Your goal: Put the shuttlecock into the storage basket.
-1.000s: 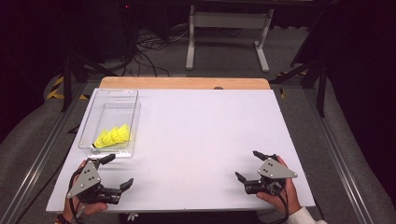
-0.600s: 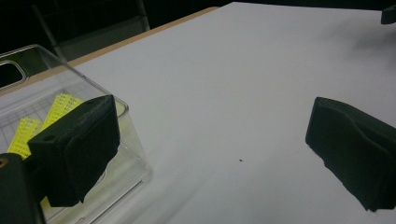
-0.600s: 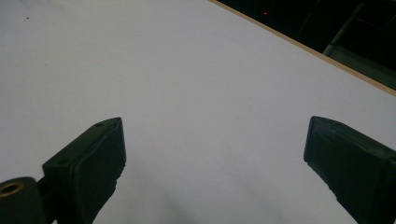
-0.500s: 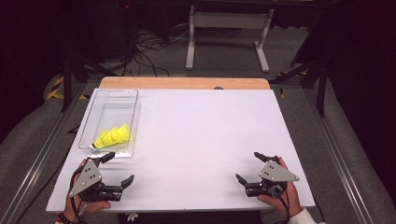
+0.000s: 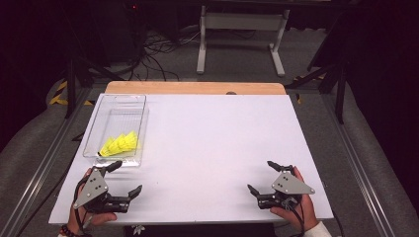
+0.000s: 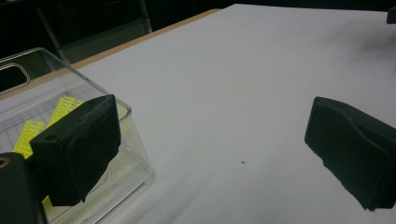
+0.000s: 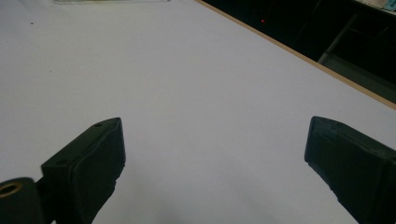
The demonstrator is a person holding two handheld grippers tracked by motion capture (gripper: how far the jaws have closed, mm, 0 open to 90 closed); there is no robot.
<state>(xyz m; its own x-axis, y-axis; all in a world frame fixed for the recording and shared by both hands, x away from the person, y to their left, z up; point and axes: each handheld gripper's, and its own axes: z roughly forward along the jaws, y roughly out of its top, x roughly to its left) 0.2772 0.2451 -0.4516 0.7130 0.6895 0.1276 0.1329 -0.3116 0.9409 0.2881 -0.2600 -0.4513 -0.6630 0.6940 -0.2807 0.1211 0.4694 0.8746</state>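
A clear plastic tray stands at the table's left and holds yellow pieces near its front end. My left gripper rests open at the front left corner, just in front of the tray. In the left gripper view the tray's near corner sits right behind one jaw, with the yellow pieces inside. My right gripper rests open near the front right, nothing between its jaws. The right gripper view looks across bare white table.
The white table top has a wooden strip along its far edge. Beyond it are a metal stand and cables on the floor. Rails run along both sides of the table.
Both grippers have barely shifted; the right one sits slightly nearer the front edge. Both stay open.
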